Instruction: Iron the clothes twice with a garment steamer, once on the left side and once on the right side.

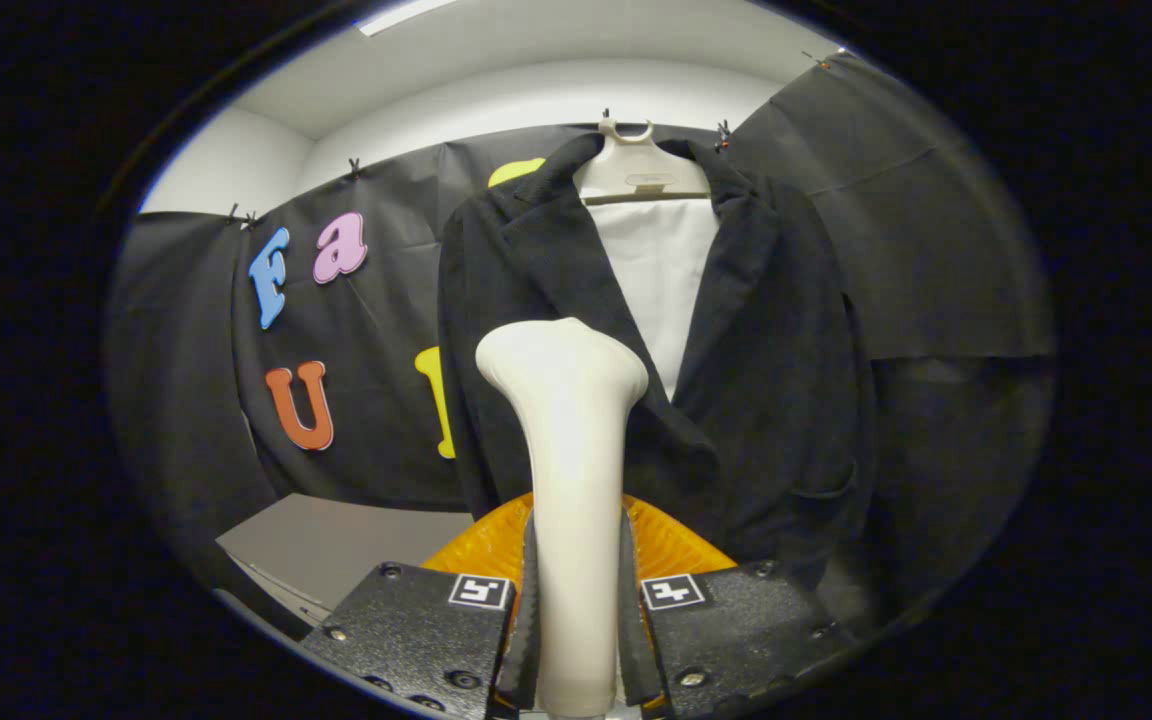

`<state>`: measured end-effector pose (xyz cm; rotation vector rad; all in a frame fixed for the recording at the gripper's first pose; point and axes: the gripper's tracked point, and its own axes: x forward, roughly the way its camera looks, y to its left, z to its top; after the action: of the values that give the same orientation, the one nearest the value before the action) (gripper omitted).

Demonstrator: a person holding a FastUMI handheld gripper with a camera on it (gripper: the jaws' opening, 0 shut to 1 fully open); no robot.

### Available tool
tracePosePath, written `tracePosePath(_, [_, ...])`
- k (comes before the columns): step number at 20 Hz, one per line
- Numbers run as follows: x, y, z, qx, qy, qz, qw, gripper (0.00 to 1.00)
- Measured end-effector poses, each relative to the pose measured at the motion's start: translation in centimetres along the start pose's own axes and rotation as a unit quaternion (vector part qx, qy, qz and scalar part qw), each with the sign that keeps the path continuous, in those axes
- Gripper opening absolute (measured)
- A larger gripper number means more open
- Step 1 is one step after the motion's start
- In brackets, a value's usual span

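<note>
Grey flat tabletop (336,545): low, left of the fingers, beneath the booth wall.

Gripper (576,620): both fingers clamped on the lower shaft of the steamer.

White smooth plastic garment steamer (568,450): upright between the fingers, flared head just short of the jacket's left lapel; contact cannot be told. Rigid, probably slick; hold low on the handle, squarely, as now.

Orange ribbed dish-like object (671,545): behind the fingers; identity uncertain.

Black soft woollen jacket (776,380): beyond the fingers, hung open over a white lining on a pale plastic hanger (641,172). Limp, likely to swing under pressure.
</note>
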<state>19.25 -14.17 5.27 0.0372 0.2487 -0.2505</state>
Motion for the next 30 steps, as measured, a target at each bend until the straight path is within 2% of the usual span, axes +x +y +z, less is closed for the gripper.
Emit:
tracePosePath(15, [-0.6, -3.4, -10.5, 0.006, 0.081, -0.035, 0.996, 0.35])
tracePosePath(25, [1.5, -4.6, -19.3, -0.001, 0.150, -0.051, 0.987, 0.35])
tracePosePath(30, [3.0, -3.5, -21.4, -0.004, 0.166, -0.060, 0.984, 0.35])
